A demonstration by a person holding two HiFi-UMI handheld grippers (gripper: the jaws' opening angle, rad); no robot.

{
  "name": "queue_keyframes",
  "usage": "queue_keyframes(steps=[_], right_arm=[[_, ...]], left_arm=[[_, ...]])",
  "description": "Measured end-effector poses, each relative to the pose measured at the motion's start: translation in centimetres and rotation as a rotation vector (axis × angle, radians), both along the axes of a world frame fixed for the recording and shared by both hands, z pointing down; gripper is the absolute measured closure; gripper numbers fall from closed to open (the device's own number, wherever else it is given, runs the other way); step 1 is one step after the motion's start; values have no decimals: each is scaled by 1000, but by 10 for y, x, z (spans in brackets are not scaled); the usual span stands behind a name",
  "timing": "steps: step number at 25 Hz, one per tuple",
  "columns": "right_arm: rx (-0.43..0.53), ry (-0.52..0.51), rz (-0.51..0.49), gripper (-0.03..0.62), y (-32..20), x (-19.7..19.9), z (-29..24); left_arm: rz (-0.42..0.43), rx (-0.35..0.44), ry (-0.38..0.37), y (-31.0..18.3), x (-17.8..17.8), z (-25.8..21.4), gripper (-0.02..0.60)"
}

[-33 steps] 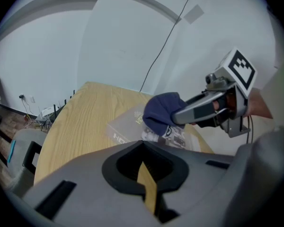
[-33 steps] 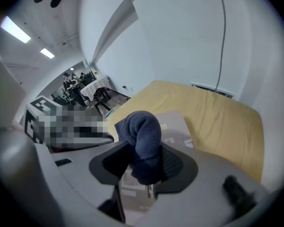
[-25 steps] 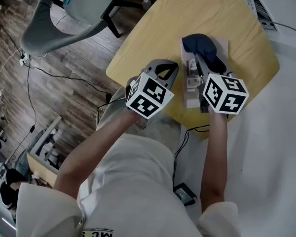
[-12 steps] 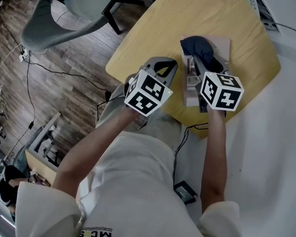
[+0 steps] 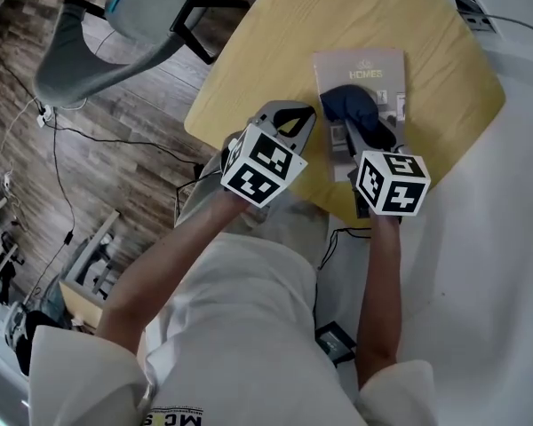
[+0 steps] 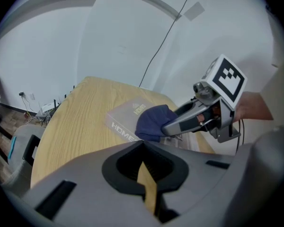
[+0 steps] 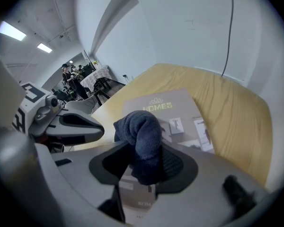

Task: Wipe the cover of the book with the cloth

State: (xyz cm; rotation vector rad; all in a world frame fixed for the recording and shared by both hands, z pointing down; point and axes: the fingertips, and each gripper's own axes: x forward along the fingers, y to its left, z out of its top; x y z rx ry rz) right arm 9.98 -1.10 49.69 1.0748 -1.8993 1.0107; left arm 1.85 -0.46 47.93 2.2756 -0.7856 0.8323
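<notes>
- Your right gripper (image 7: 144, 162) has its jaws clamped on the dark blue cloth (image 7: 139, 129). The wad bulges up and forward out of the jaws.
- The cloth sits about mid-cover on the book (image 7: 168, 109). From the claw, the part of the cover with the "HOMES" title lies at 12 o'clock.
- In the head view the book's long axis runs 12 to 6, in line with your right gripper, so I judge the next stroke belongs along that line.
- Your left gripper (image 6: 146, 183) has its jaws nearly together and holds nothing; only a sliver of the wooden table (image 5: 275, 51) shows between them.
- The left gripper hangs at 9 o'clock of the book, just beside its left edge and off the cover, so the right gripper is the nearer one.
- In the head view the book's near end is hidden under the right gripper and its marker cube.
- You cannot tell how firmly the cloth presses on the cover.
</notes>
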Motion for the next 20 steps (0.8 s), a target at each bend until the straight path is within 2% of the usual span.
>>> queue_keyframes(steps=[5,20], right_arm=[[-3,31,-5,424,26,11,0],[-56,32,83,422,99,35,5]], left_arm=[[15,1,3,0,2,-2,572],[74,-3,10,7,9,-4,572]])
